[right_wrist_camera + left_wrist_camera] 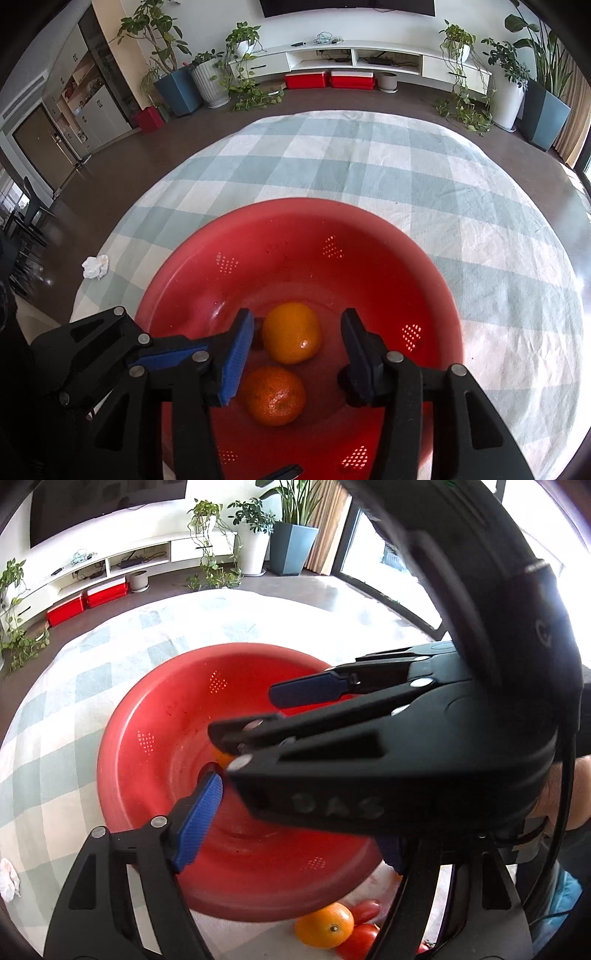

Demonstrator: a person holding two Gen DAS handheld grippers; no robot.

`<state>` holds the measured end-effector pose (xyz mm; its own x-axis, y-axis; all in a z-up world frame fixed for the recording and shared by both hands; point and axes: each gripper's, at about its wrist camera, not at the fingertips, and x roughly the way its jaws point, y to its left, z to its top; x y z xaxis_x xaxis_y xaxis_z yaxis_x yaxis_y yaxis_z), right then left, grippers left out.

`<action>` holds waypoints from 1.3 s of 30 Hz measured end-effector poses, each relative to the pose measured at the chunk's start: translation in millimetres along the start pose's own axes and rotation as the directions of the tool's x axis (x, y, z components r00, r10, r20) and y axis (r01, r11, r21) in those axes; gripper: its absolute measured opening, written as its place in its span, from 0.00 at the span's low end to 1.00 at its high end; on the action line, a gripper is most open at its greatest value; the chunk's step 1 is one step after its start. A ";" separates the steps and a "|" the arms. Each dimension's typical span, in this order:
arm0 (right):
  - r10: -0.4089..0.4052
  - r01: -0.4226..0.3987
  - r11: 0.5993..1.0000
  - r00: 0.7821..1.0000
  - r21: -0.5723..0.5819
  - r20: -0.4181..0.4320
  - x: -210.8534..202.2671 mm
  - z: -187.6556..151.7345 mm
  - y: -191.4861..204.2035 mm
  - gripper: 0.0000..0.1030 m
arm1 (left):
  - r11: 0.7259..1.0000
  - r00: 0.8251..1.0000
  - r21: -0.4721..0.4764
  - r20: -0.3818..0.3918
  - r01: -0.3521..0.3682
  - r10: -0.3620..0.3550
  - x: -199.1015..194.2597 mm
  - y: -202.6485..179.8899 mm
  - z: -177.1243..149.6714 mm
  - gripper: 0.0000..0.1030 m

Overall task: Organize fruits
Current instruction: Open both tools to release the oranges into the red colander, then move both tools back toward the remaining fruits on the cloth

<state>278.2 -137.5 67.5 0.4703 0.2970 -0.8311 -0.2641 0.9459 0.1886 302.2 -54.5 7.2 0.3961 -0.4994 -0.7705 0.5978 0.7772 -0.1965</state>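
Two round orange citrus fruits lie in the bottom of the red perforated plastic colander bowl (424,266): the smooth yellow-orange one (293,332) farther in, the darker dimpled one (275,395) nearer the right wrist camera, the two close together or touching. The right claw (295,360) hangs over them, released, its blue-padded fingers (236,363) spread to either side of the fruit and pressing on neither. The left claw (295,827) is also released above the bowl; its right finger is mostly hidden behind the right tool, which crosses in front of it.

Both deposits look done, so the step in hand is likely a clean withdrawal. It would go best if each claw lifts straight up with its fingers kept wide, so no pad nudges a fruit or catches the bowl's rim.

More fruit waits on the checked cloth of the bench (66,716), just outside the bowl's near edge: a bright round orange (325,925) beside red tomatoes (360,941).
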 end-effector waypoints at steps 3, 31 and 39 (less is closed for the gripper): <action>0.015 -0.016 1.000 0.999 0.014 0.050 -21.9 0.0 -0.7 0.61 | 1.000 0.999 -0.003 0.033 -0.006 0.006 -15.1 -0.1 -1.2 0.83; 0.100 -0.151 0.978 0.943 0.141 0.316 -145.1 -219.7 8.7 0.87 | 0.986 0.995 0.147 -0.046 -0.083 0.090 -107.0 -78.1 -166.0 1.00; 0.123 -0.151 0.986 0.948 0.075 0.293 -140.5 -236.6 29.0 0.83 | 0.978 0.989 0.191 -0.108 -0.083 0.105 -97.6 -77.8 -171.4 0.94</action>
<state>5.2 -182.8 65.9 0.6602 0.4358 -0.6118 -0.2677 0.8975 0.3505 97.6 -0.6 -6.3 0.3792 -0.3711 -0.8476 0.6849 0.7286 -0.0125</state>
